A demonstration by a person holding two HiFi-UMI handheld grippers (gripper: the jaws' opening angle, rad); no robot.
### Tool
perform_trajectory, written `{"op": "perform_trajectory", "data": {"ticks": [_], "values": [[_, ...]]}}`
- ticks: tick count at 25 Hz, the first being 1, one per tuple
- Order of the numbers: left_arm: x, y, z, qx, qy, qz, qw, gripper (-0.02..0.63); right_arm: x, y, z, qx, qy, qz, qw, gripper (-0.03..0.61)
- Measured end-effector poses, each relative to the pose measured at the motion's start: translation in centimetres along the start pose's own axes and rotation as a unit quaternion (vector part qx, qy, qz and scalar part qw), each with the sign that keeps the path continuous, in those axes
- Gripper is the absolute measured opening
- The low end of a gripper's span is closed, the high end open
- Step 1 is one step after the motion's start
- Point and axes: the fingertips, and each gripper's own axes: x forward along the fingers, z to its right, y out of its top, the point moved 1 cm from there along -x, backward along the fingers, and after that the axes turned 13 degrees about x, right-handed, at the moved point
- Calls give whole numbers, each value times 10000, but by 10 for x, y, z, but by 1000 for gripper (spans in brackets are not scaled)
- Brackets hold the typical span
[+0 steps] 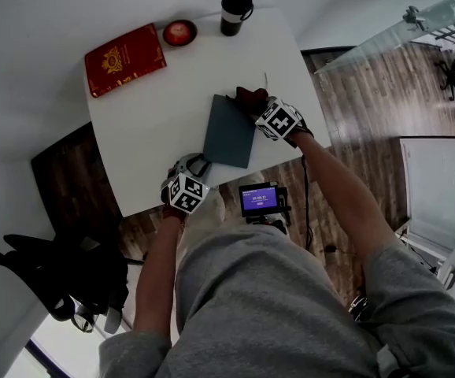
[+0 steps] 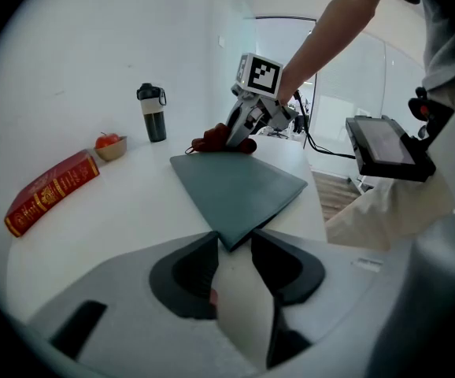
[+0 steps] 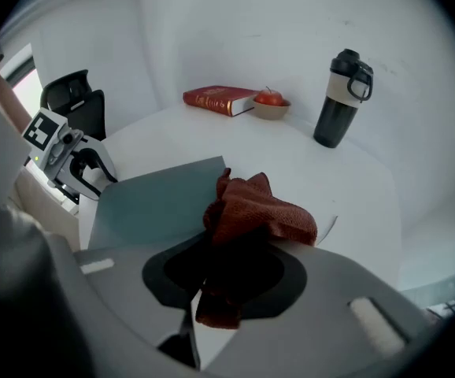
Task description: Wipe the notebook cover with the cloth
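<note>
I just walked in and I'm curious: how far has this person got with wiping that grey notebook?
Done: the right tongs are clamped on the red cloth, which sits at the far corner of the notebook. In hand: the left tongs stand apart around its near corner, seemingly steadying it. Left: probably the sweep across the cover, though the cover shows no trace either way.

Grey short-sleeved T-shirt (image 1: 290,305), pale trousers (image 1: 204,220), left gripper (image 1: 201,162) and right gripper (image 1: 253,102) in grey moulded plastic, black jaw recesses, white cube (image 1: 185,193) of black square markers on each, black cable (image 1: 305,203) at 6 o'clock below right wrist.
</note>
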Motion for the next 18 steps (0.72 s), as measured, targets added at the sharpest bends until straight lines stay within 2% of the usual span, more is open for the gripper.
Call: {"op": "perform_trajectory", "data": {"ticks": [6, 18], "values": [[0, -1, 0, -13, 11, -11, 10000, 146, 0, -6, -12, -312, -28, -133, 9994, 95], [0, -1, 0, -18, 16, -13, 10000, 147, -3, -23, -48, -522, 154, -419, 9976, 95]]}}
